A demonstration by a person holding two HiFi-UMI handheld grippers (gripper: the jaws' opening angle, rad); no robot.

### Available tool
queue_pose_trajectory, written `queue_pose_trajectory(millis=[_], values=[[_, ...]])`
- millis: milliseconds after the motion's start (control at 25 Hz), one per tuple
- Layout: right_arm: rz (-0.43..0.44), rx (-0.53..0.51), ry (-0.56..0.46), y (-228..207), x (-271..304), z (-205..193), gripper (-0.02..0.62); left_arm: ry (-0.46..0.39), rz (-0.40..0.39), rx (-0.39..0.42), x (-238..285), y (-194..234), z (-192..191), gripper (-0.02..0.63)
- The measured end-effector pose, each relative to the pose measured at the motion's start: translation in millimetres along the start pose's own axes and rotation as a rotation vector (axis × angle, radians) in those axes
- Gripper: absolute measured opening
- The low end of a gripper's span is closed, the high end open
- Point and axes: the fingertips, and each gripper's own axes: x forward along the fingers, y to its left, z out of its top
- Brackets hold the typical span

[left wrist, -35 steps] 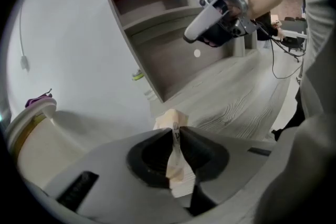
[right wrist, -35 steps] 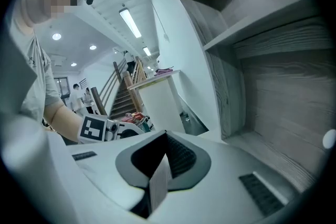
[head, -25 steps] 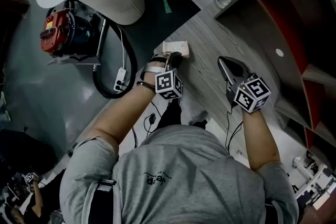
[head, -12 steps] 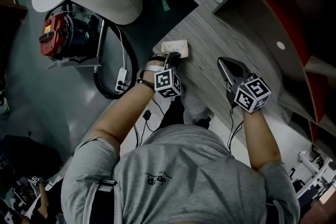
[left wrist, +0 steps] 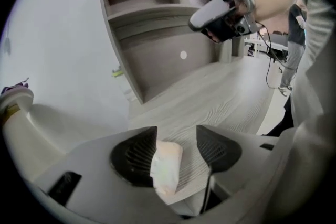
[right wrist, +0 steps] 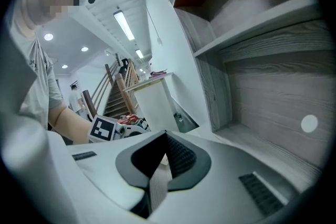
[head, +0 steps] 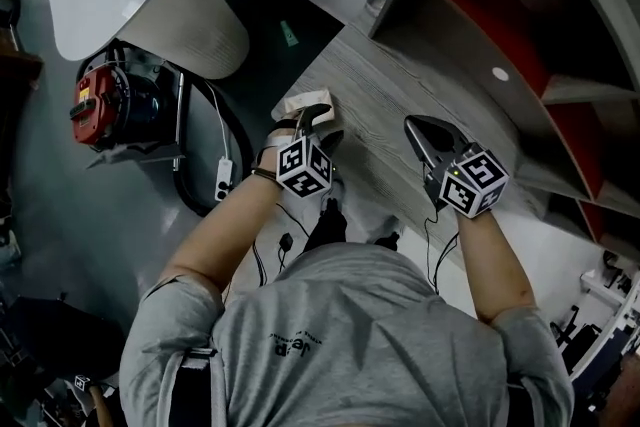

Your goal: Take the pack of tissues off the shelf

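Head view: the pack of tissues (head: 296, 103) is lying at the table's (head: 420, 105) near corner, at the left claw (head: 318, 115).

Left gripper view: its jaws have just been spreading, leaving the pack sitting loose between them. It is looking soft and light, so a gentle pinch across its flat sides should suit.

Right gripper view: the right claw (right wrist: 164, 150) is sitting pressed together, empty.

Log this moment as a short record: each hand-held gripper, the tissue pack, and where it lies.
Left hand-held gripper: jaws apart, just opened, not gripping
Between its jaws: pack of tissues, lying against one pad, clear of the other
Pack rests on: grey wood-grain surface, near its edge
Right hand-held gripper: jaws together, nothing held
Shelf unit: open compartments, behind the surface
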Motion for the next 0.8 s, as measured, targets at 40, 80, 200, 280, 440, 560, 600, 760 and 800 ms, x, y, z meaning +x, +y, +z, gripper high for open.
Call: queue_pose_trajectory(millis=[40,80,200,280,440,560,600,760,800], values=[[-0.008,-0.001,-0.011,0,-7,4,0.020,-0.029,0.000,-0.011,-7,1,12,0.272],[-0.016,-0.003,-0.024,-1,-14,8,0.020,-0.059,-0.001,-0.024,-13,2,25,0.272],[-0.035,-0.012,-0.059,-3,-38,19,0.020,-0.141,-0.006,-0.053,-33,1,64,0.272],[-0.046,-0.020,-0.085,-3,-60,27,0.020,-0.188,-0.012,-0.058,-47,-5,93,0.272],[-0.074,-0.036,-0.146,-6,-113,46,0.020,-0.261,-0.029,-0.063,-68,-22,150,0.271],[-0.105,-0.043,-0.181,-13,-158,56,0.020,-0.306,-0.048,-0.053,-76,-42,192,0.233],[-0.117,-0.044,-0.192,-16,-174,57,0.020,-0.321,-0.056,-0.053,-79,-49,206,0.225],[-0.174,-0.051,-0.240,-25,-242,63,0.020,-0.399,-0.096,-0.048,-90,-77,269,0.207],[-0.194,-0.054,-0.255,-28,-261,65,0.020,-0.423,-0.107,-0.044,-93,-83,288,0.204]])
